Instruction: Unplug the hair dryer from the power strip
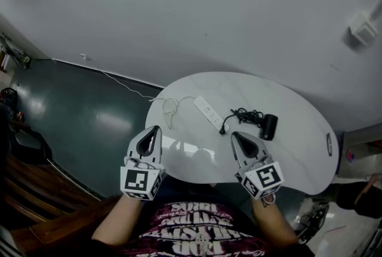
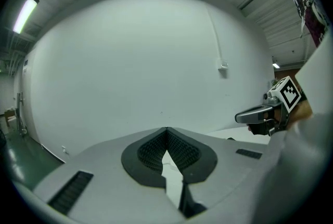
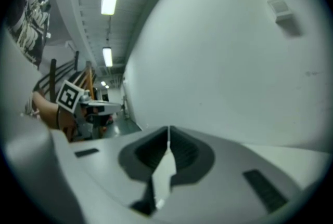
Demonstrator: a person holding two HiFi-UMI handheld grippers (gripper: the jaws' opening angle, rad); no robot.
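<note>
Nearest, shirt: dark with pale print, filling the bottom edge of the head view below both grippers.
Left gripper: we hold it over the near left rim of the table. In the left gripper view its jaws meet at the tips, closed, with nothing between them.
Right gripper: we hold it over the near rim too, to the right of the left one and well apart from it. Its jaws are pressed together and grip nothing.
Table: white and glossy with a rounded outline. We see neither gripper touching anything on it.
Plug: black and small, at the near right end of the power strip and touching it. It is too small for us to tell how it sits in the socket.
Power strip: white, lying flat and slanted near the middle of the table, beyond the gap between the two grippers.
White cord: loops loosely on the table just left of the power strip, then runs off the far left edge across the floor.
Black cord: bunched between the power strip and the hair dryer, with one strand leading down to the plug.
Hair dryer: black, lying on the table to the right of the power strip and apart from it, beyond the right gripper.
Small dark item: at the right rim of the table. We cannot tell what it is.
Floor: dark green and shiny, to the left of the table.
Wall: plain white behind the table.
White box: fixed on the wall, high at the right.
</note>
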